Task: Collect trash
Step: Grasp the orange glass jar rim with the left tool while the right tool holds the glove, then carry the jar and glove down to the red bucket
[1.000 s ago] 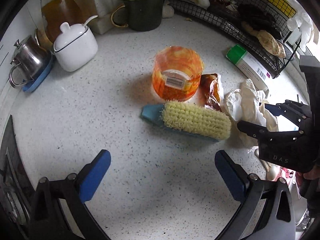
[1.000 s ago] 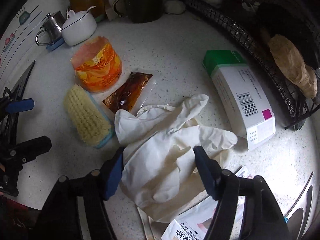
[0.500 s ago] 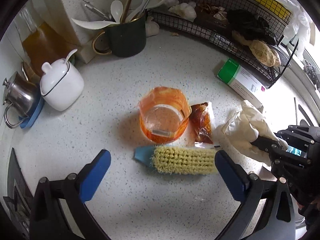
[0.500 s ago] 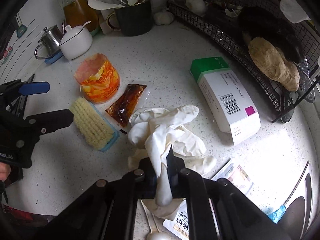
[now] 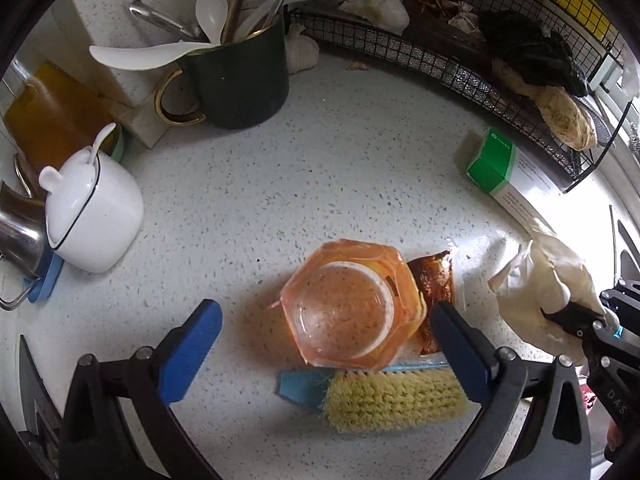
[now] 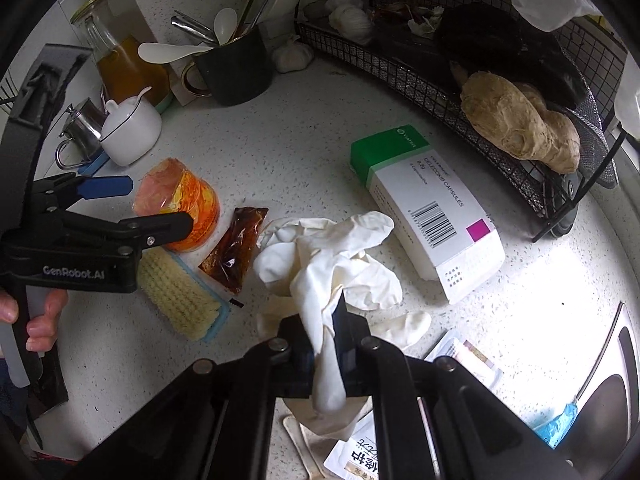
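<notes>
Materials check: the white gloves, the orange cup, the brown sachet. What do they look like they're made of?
Gloves: thin latex or similar, matte, limp and creased in the right gripper. Orange cup: translucent plastic, glossy; the counter shows through its base. Brown sachet: clear plastic film, shiny, dark sauce-like contents.

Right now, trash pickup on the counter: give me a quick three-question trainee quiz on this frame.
1. True or false: the right gripper is shut on the white gloves.
2. What sits between the left gripper's open fingers? A) medicine box B) orange plastic cup C) sugar pot
3. Fill in: the brown sauce packet lies between the cup and the ___.

Key: 1 true; 2 B; 3 gloves.
</notes>
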A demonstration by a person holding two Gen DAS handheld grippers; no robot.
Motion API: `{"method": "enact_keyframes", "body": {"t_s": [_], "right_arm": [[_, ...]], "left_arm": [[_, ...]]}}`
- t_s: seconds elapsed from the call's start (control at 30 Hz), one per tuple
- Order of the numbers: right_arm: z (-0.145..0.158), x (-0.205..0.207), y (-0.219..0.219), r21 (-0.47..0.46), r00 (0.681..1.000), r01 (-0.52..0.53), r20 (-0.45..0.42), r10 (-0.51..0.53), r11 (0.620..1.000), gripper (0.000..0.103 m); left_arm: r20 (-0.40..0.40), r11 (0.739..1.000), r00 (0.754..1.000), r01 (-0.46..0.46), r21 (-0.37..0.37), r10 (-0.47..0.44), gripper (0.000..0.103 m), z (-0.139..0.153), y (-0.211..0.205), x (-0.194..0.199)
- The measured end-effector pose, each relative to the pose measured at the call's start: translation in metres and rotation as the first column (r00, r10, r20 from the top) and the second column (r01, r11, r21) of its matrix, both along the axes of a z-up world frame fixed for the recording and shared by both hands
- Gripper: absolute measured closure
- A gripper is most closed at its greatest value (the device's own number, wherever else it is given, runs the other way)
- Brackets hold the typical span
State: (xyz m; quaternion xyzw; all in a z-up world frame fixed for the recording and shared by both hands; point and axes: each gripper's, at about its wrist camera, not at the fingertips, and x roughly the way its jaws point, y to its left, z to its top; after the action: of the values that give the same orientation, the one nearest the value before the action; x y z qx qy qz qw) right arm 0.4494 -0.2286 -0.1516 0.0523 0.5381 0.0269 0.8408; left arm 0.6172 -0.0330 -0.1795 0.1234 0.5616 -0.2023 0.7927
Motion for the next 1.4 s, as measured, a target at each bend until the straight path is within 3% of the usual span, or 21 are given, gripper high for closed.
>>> {"method": "enact_keyframes", "body": {"t_s": [0.07, 0.2, 0.27, 0.3, 0.6, 0.8, 1.07, 1.4], "right_arm": [[-0.002, 0.006, 0.007, -0.001, 1.0, 0.0, 0.001, 0.0, 1.0, 0.097], [-0.009, 0.008, 0.004, -0.018, 1.0, 0.006, -0.004, -0.006, 1.0, 0.097], [-0.01, 0.009, 0.006, -0.057, 1.0, 0.001, 0.002, -0.001, 0.998, 0.097], [-0.01, 0.009, 0.006, -0.057, 1.0, -0.003, 0.003, 0.003, 0.998, 0.097], [-0.003, 0.001, 0.006, -0.029, 1.0, -0.004, 0.018, 0.004, 1.0, 0.097], [0.019, -0.019, 0.013, -0.05, 0.997, -0.031, 0.066, 0.034, 0.998, 0.097], [0.05, -0.075, 0.028, -0.065, 0.987, -0.081, 0.134, 0.089, 0.995, 0.097], [0.067, -0.179, 0.05, -0.067, 0.968, -0.159, 0.187, 0.169, 0.985, 0.097]], "left_arm": [[-0.003, 1.0, 1.0, -0.002, -0.004, 0.002, 0.002, -0.004, -0.001, 0.004], [-0.013, 1.0, 1.0, -0.016, -0.004, 0.016, 0.016, -0.014, -0.002, 0.01], [-0.013, 1.0, 1.0, -0.028, 0.0, 0.028, 0.027, -0.015, 0.0, 0.01], [-0.013, 1.0, 0.999, -0.031, -0.001, 0.031, 0.037, -0.016, 0.001, 0.008], [0.052, 0.998, 0.997, -0.063, -0.028, 0.065, 0.038, 0.013, 0.009, -0.02], [0.095, 0.998, 0.994, -0.054, -0.022, 0.056, 0.038, 0.039, 0.016, -0.055], [0.131, 0.996, 0.988, -0.082, -0.026, 0.085, 0.038, 0.07, 0.019, -0.128], [0.167, 0.989, 0.975, -0.137, -0.047, 0.143, 0.038, 0.094, 0.026, -0.257]]}}
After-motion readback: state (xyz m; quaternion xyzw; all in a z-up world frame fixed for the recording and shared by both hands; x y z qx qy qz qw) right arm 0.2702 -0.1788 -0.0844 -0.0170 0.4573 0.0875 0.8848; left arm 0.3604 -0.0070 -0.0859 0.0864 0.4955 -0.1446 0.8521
